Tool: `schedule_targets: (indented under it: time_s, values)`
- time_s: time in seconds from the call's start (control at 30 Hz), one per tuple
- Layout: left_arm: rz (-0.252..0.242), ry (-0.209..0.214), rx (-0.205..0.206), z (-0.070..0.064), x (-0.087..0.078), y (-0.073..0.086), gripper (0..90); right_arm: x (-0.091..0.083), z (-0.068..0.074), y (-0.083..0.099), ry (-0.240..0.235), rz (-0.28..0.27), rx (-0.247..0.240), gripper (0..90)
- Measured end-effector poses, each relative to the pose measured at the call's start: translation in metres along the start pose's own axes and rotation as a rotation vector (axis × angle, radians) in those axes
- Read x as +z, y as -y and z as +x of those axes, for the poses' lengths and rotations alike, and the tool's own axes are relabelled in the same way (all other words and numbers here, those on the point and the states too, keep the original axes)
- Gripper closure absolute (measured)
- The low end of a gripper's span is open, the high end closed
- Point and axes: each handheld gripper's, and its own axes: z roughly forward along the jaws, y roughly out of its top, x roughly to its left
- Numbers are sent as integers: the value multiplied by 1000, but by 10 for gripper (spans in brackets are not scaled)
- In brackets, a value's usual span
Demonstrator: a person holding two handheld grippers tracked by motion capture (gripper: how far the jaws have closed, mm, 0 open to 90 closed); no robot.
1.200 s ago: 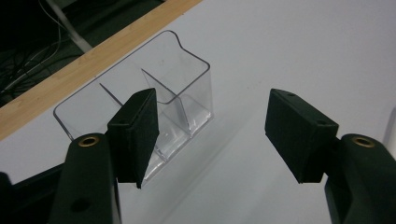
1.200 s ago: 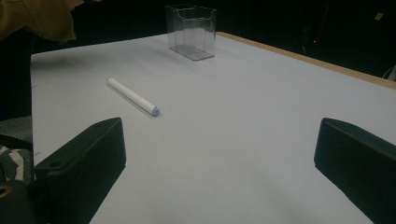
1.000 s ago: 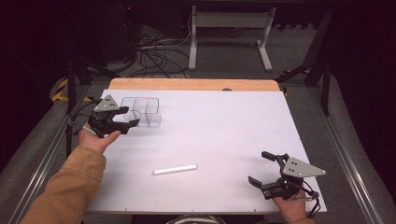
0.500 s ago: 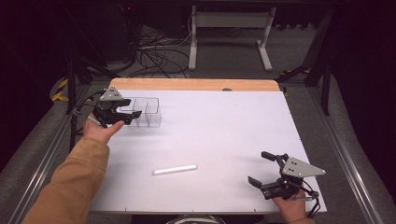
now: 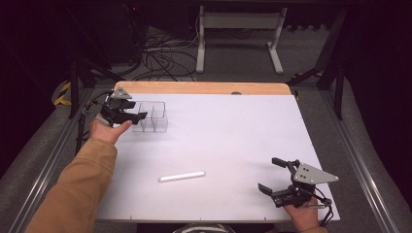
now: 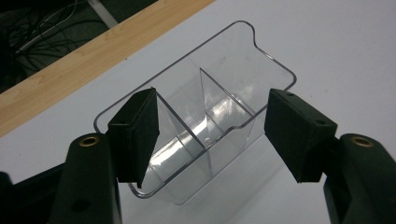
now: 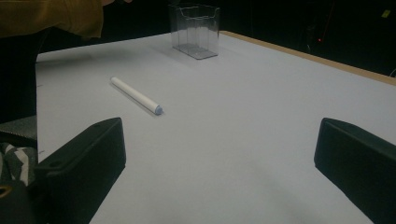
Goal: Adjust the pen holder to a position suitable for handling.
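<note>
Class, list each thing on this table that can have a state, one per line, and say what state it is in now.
Clear divided box: upright, empty, between the left gripper's jaws.
White stick: lying flat on the table, untouched.
Left gripper: open, its jaws straddling the box's near end.
Right gripper: open, holding nothing, low by the table's near edge.

Stick (image 5: 181, 176) well before divided box (image 5: 150, 117)
</note>
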Motion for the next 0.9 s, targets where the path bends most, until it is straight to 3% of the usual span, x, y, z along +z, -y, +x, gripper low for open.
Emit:
schedule_targets:
  time_s: [0.1,0.17,0.27,0.4,0.67,0.9]
  values:
    - [22,-11,-33,1,4,-3,393,0,0,0,0,2,-2,27]
    - [30,-7,-85,3,6,-7,411,0,0,0,0,3,-2,27]
    - [43,-8,-122,4,9,-10,462,0,0,0,-1,1,-3,27]
    - [82,-36,-188,7,15,-10,548,-1,0,0,-1,0,-2,27]
    - [115,-47,-242,6,23,-10,625,-1,0,0,-2,0,-4,27]
    - [173,-104,-313,5,37,-13,676,-1,0,0,-2,2,-7,27]
